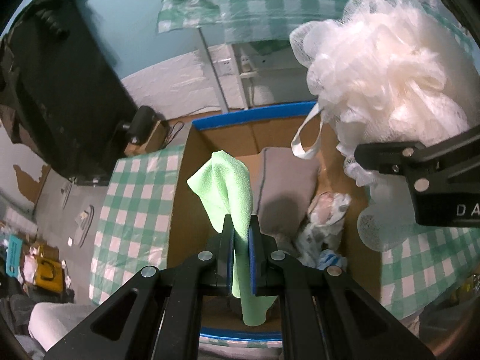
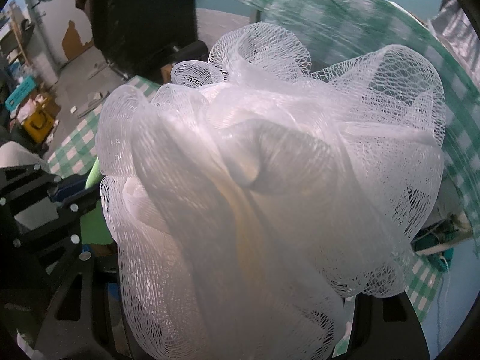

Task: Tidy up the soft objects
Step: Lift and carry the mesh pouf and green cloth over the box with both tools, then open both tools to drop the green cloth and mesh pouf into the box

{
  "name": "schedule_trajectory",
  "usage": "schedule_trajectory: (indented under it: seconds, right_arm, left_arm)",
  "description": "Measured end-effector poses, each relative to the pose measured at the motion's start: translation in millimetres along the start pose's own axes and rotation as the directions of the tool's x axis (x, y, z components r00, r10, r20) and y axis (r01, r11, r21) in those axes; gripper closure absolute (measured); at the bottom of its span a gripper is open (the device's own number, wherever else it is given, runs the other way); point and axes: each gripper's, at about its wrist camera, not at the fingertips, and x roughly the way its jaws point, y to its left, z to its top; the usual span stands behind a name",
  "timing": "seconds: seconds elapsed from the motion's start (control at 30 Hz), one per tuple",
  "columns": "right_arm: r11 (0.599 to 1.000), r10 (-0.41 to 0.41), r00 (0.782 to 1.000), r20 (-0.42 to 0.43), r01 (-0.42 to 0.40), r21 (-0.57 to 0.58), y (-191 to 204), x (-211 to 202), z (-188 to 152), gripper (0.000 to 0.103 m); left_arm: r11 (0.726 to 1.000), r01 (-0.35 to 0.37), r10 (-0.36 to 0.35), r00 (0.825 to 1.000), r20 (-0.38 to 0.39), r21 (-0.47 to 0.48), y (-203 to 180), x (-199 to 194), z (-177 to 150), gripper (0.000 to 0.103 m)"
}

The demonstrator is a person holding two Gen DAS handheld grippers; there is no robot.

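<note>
My left gripper (image 1: 241, 225) is shut on a light green cloth (image 1: 228, 186) and holds it above an open cardboard box (image 1: 177, 198) with blue-taped rims. In the box lie a grey pillow (image 1: 285, 180) and a crumpled white and blue fabric piece (image 1: 324, 225). My right gripper is shut on a white mesh bath pouf (image 2: 255, 180), which fills the right wrist view and hides the fingers. The pouf (image 1: 384, 90) also shows in the left wrist view, at the upper right over the box's right side, with its white loop (image 1: 306, 138) hanging down.
The box stands on a green and white checked tablecloth (image 1: 132, 210). A black bag or case (image 1: 60, 90) is at the left. Clutter and a yellow item (image 1: 48, 273) lie on the floor at the lower left. A second checked cloth (image 1: 240, 6) is at the back.
</note>
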Motion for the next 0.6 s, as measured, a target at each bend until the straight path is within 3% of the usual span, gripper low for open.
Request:
schedule_trajectory:
  seconds: [0.2,0.27,0.3,0.37,0.43,0.6]
  right_arm:
    - [0.999,0.028,0.999,-0.019,-0.028,-0.017,3.5,10.4,8.1,0.034]
    - [0.999,0.042,0.999,-0.024,-0.043,-0.029,1.1,13.0,10.4,0.03]
    - [0.993,0.106,0.993,0.044,-0.104,-0.053,0.6,14.1,11.0,0.029]
    - [0.993,0.105,0.993,0.045,-0.102,-0.064,8.6,20.1,16.0,0.019]
    - [0.993,0.102,0.993,0.055,-0.099,-0.056,15.2,23.7,22.8,0.017]
    - [0.991,0.136,0.989,0.063,-0.136,0.005,5.0,26.1,26.8,0.015]
  left_arm:
    - [0.999,0.007,-0.009,0.999,-0.042,-0.05,10.4,11.8,-1.6,0.095]
    - [0.998,-0.001,-0.002,0.999,-0.046,-0.06,11.8,12.4,-2.0,0.095]
    - [0.998,-0.007,0.003,0.999,-0.048,-0.063,13.0,13.1,-2.1,0.095]
    - [0.998,-0.016,0.013,0.999,-0.052,-0.066,14.5,13.5,-2.8,0.094]
    - [0.997,-0.029,0.025,0.998,-0.062,-0.066,16.2,15.0,-4.1,0.093]
    - [0.996,-0.057,0.053,0.997,-0.064,-0.073,20.3,12.7,-6.8,0.066]
